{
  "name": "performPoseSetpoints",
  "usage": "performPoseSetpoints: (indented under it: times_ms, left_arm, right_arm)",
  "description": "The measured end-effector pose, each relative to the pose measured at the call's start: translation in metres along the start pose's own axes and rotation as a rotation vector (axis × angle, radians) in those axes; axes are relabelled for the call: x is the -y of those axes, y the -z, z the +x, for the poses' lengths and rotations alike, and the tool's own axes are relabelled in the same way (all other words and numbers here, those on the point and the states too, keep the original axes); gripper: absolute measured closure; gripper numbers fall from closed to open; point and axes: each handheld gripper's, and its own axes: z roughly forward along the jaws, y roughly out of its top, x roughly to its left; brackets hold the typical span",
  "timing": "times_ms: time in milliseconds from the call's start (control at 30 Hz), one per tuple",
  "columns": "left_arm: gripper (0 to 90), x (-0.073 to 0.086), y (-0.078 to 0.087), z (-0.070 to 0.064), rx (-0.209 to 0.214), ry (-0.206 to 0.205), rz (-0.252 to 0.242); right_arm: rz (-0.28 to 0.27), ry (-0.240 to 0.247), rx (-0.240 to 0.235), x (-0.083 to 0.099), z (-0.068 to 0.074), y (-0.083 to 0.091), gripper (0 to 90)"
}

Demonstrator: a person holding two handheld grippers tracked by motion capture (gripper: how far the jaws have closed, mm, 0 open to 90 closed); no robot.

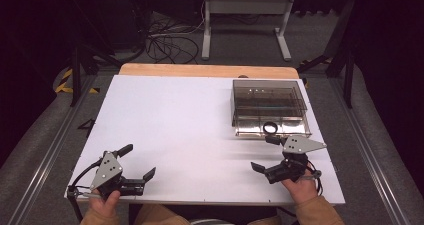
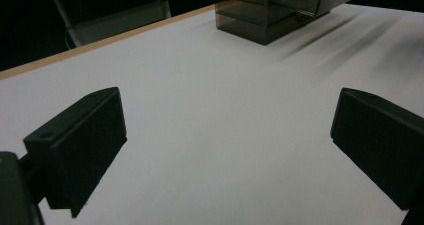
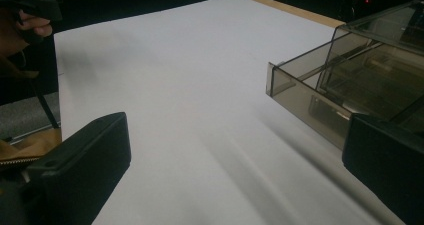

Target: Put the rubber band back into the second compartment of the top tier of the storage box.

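We hold the left tool (image 1: pixel 136 179) and right tool (image 1: pixel 264 171) wide and empty over the white tabletop (image 1: pixel 190 130), seemingly at the start, and next probably reach for the smoky clear box (image 1: pixel 268 106).

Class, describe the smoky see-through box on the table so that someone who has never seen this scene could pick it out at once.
Start from the white table. At its far right, just beyond the right gripper, sits the smoked transparent box, a low rectangular case with stacked trays inside. It is the one see-through thing standing on the table.
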Motion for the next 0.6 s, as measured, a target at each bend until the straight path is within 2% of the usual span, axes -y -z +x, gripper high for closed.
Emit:
performPoseSetpoints:
  times_ms: [200,367,600]
  left_arm:
    - [2.0,0.000,-0.001,0.000,-0.002,-0.005,0.002]
    - [2.0,0.001,0.000,0.001,0.000,-0.001,0.003]
    - [2.0,0.001,-0.001,0.001,-0.002,-0.008,0.003]
  right_arm:
    - [0.018,0.001,0.007,0.010,0.001,-0.005,0.0]
    - [0.017,-0.027,-0.002,0.018,-0.002,-0.007,0.0]
    - [0.045,-0.031,0.006,0.029,-0.002,-0.008,0.0]
